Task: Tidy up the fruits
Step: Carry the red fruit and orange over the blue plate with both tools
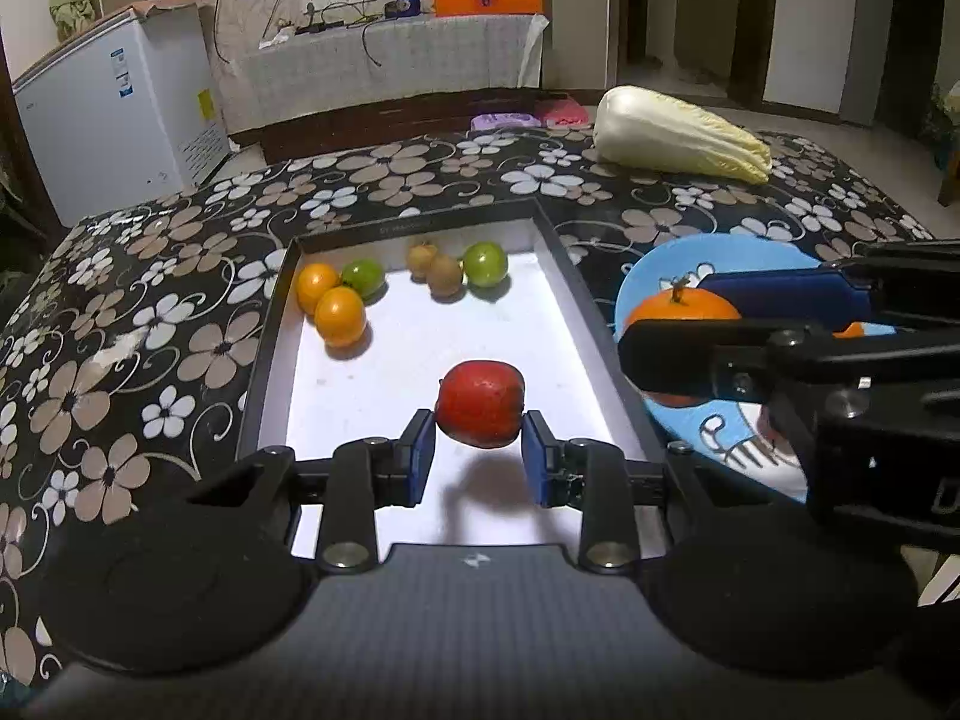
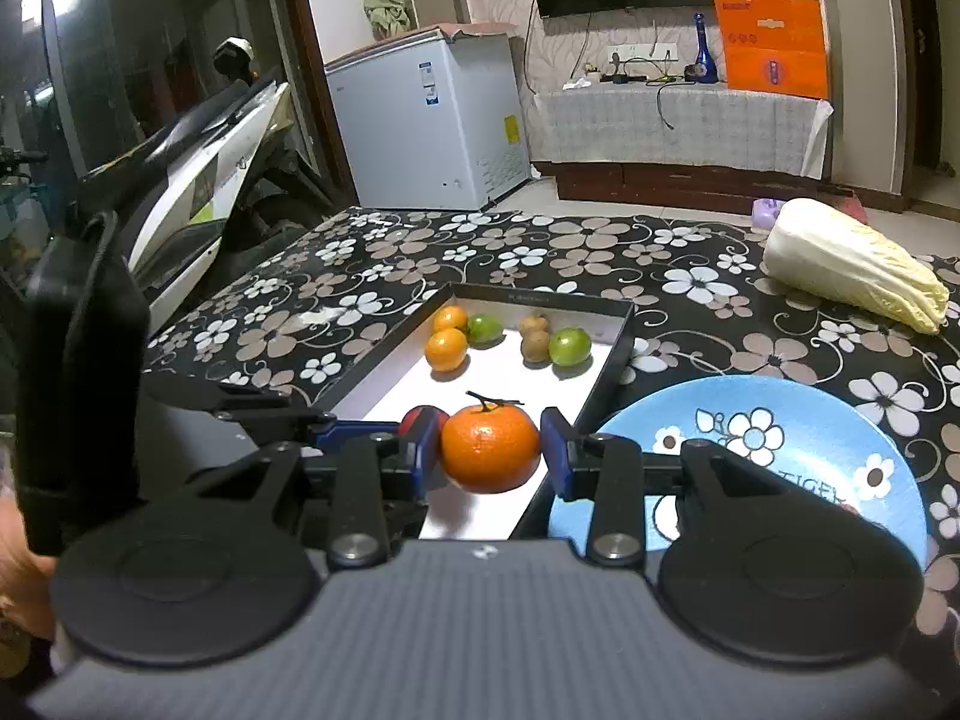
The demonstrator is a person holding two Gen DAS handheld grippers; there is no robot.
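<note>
Sitting on the floral table, a shallow white tray (image 1: 414, 354) holds 6 small fruits along its far end. Above the tray's near end, the left gripper (image 1: 478, 456) clamps a red apple (image 1: 480, 402). Just right, over the tray's right edge, the right gripper (image 2: 487, 456) clamps a stemmed orange (image 2: 491, 449), nearer the blue plate (image 2: 798, 420).

Matte black left hand-held gripper (image 1: 479, 455) and right hand-held gripper (image 2: 489, 453). Blue pads (image 1: 423, 450) on stubby fingers, silver screws at the linkage pivots, two round black discs, ribbed grey housing with small white logo.
</note>
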